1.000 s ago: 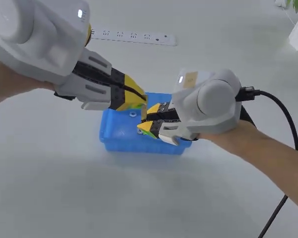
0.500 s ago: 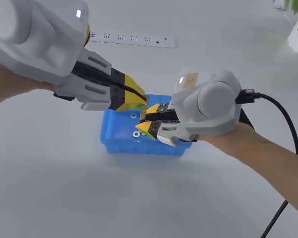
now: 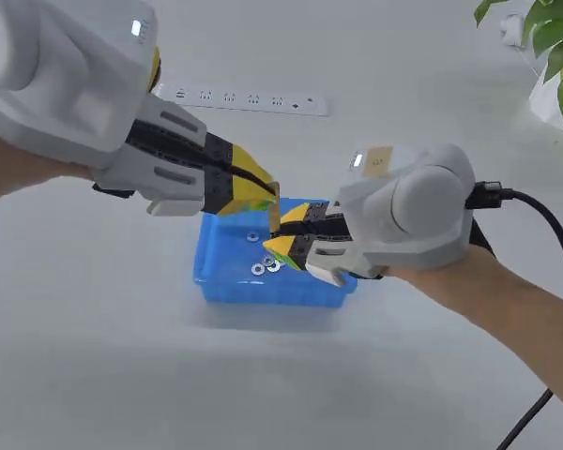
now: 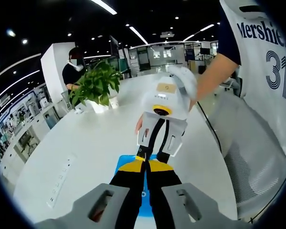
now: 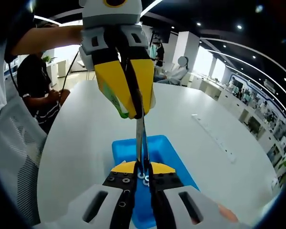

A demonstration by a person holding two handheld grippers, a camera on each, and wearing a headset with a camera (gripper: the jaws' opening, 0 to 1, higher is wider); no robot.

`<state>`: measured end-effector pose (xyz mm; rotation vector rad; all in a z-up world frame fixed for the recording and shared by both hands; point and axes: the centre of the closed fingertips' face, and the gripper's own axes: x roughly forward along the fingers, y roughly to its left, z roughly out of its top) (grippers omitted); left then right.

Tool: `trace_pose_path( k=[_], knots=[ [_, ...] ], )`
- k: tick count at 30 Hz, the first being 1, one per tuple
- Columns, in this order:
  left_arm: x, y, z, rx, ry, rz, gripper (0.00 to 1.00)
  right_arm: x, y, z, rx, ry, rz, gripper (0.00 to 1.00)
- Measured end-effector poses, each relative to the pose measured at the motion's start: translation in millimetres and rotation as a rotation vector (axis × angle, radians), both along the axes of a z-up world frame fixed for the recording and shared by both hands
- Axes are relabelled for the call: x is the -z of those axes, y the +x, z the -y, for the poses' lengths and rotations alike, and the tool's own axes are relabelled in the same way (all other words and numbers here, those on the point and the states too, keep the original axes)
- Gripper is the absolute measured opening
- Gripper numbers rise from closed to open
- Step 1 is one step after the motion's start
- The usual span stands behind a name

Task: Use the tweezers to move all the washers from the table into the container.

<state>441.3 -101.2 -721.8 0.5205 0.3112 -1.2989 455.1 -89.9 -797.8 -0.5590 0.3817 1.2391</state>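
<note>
washers (image 3: 266, 266) in container (image 3: 263, 292) | pwr strip (image 3: 244, 97) behind | plant (image 3: 547, 28) far R

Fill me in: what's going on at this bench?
A person works two handheld grippers over a blue plastic container. The left gripper holds thin metal tweezers by their upper end. The right gripper is closed on them lower down, pointing them into the container. Several small metal washers lie on its floor. Whether the tweezers carry one can't be told.

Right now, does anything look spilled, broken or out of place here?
Nothing stands out. The washers lie inside the blue container, which sits level and unspilled, and the tweezers point down into it.
</note>
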Motion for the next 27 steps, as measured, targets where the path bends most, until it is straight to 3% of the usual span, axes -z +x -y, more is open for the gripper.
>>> trace_pose_path(
  k=[6,13,15,17,20,22,25,27],
  knots=[
    [-10.8,-22.2,-1.5,-0.006,-0.009,0.023,0.05,-16.1,-22.5,11.6,-0.031,-0.036,0.066,0.1],
    [-17.4,-52.8,4.7,-0.005,-0.026,0.034,0.05,-20.9,-48.3,18.6,-0.048,-0.065,0.068,0.09],
    [-13.4,-63.0,6.3,-0.006,-0.024,0.037,0.05,-17.3,-55.6,22.1,-0.06,-0.097,0.076,0.09],
    [-1.5,-74.2,5.7,0.0,0.03,0.051,0.05,-7.7,-65.1,26.5,-0.089,-0.157,0.083,0.09],
    [12.9,-87.2,8.0,-0.011,0.024,0.018,0.05,9.7,-80.3,29.7,-0.133,-0.219,0.071,0.09],
    [26.0,-96.7,9.0,-0.023,0.048,0.001,0.05,18.9,-86.4,32.4,-0.144,-0.249,0.062,0.09],
    [38.3,-103.4,13.4,-0.041,0.062,-0.019,0.06,32.2,-93.1,35.9,-0.168,-0.299,0.057,0.09],
    [50.1,-102.7,11.4,-0.07,0.094,-0.036,0.05,42.5,-94.1,40.3,-0.18,-0.348,0.069,0.09]
  ],
)
